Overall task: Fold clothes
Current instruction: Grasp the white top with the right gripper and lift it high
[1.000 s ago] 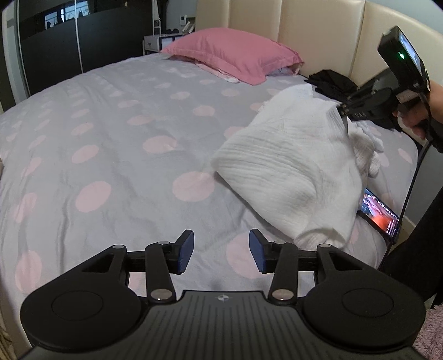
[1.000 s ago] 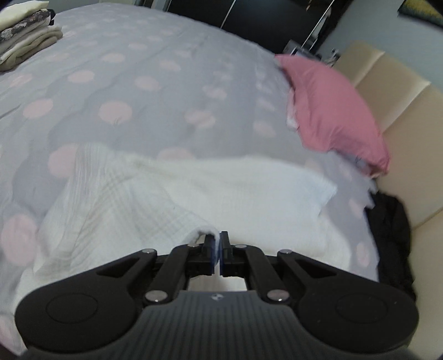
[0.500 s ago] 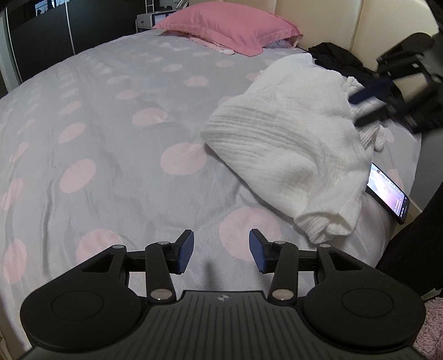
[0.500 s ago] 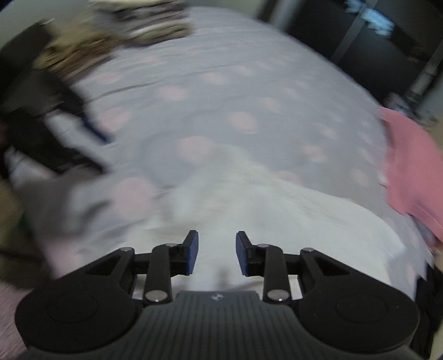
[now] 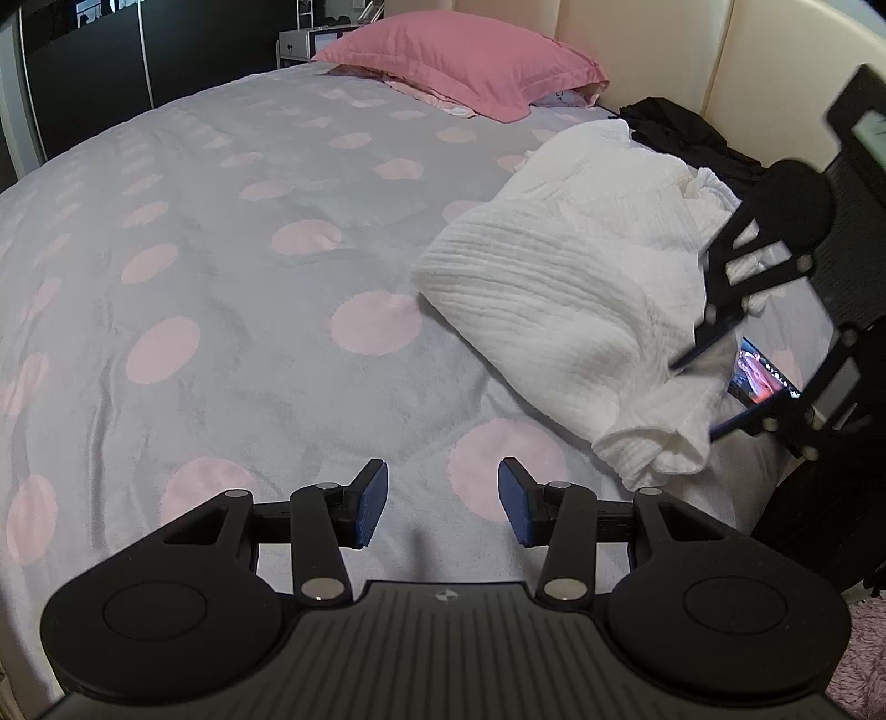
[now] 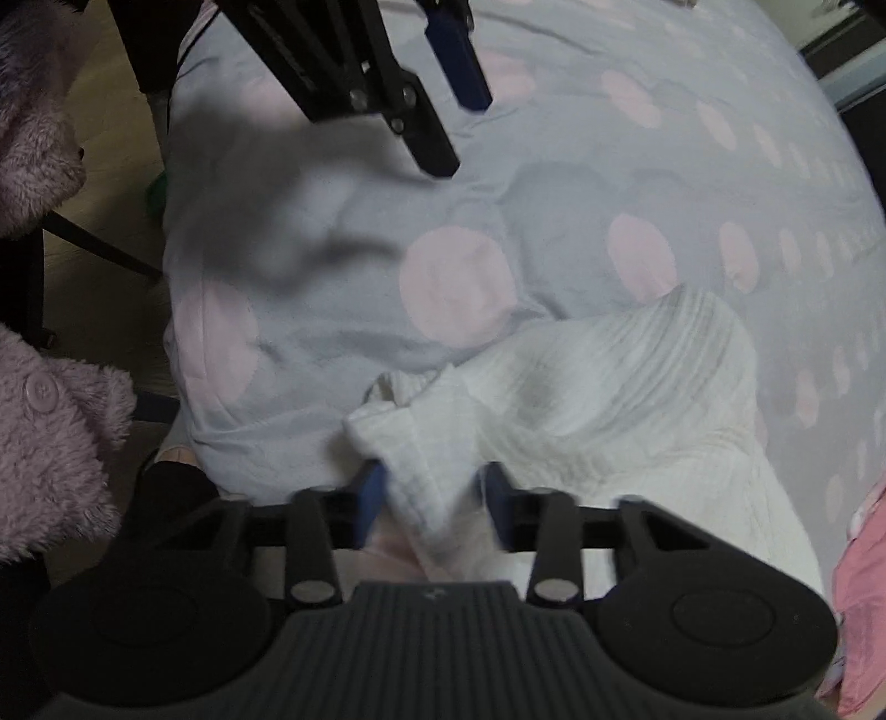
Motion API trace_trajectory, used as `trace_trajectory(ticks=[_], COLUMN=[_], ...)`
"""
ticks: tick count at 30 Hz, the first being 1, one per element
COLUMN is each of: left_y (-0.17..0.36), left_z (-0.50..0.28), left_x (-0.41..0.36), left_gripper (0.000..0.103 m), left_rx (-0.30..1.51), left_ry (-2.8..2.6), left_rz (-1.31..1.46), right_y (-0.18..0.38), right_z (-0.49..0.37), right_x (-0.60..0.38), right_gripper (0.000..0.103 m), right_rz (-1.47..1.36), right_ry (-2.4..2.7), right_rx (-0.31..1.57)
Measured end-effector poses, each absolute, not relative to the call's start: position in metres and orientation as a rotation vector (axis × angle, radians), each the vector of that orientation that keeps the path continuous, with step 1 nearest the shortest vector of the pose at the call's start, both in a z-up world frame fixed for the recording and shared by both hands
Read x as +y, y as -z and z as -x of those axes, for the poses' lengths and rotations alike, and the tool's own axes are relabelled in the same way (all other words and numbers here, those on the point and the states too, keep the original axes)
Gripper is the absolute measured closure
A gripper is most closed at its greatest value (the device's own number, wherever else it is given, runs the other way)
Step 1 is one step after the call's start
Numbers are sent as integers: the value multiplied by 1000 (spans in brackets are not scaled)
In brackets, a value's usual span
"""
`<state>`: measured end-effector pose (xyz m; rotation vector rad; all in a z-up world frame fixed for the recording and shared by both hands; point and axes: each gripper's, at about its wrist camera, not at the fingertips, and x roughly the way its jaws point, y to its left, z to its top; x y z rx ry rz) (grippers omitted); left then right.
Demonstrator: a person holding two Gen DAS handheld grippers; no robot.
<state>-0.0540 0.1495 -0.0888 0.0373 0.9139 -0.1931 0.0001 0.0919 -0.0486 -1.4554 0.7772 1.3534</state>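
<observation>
Bedroom setting: a large bed [image 5: 232, 310] under a grey cover with pink dots takes up most of both views, with a padded headboard [image 5: 653, 50] at its far end. Against that headboard lies a pink pillow [image 5: 459, 61], and a dark garment [image 5: 681, 133] sits in the corner beside it.

Near the bed's edge, well short of the pillow, lies the white garment [image 5: 559, 288], partly folded over on itself, one loose end hanging toward the edge. A lit phone [image 5: 761, 376] lies on the cover just beside it, partly under that end.

A fluffy lilac sleeve [image 6: 50, 426] shows at the bedside, which places the person close to the garment.

Right gripper [image 6: 432, 493]: pointed steeply down over the garment's loose end. Its jaws are closing with a fold of white cloth between them; the pads do not yet appear to press on it. Judgement: this corner is being taken for the next fold.

Left gripper [image 5: 442, 501]: hovers over bare cover short of the garment, angled downward, jaws parted and empty. Judgement: it is waiting to take a second corner.
</observation>
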Motion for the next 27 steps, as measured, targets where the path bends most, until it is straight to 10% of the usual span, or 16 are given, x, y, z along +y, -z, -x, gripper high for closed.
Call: trace_trajectory(ticks=[4, 27], left_y=[85, 21], left_z=[54, 87], left_x=[152, 192], left_gripper=[61, 61], left_rx=[903, 710], left_ry=[188, 91], left_rz=[-29, 55], right_y=[43, -224], right_z=[0, 81], right_x=[98, 186], right_gripper=[96, 97], right_rz=[1499, 1064], right_ry=[-1247, -1081], right_rx=[726, -24])
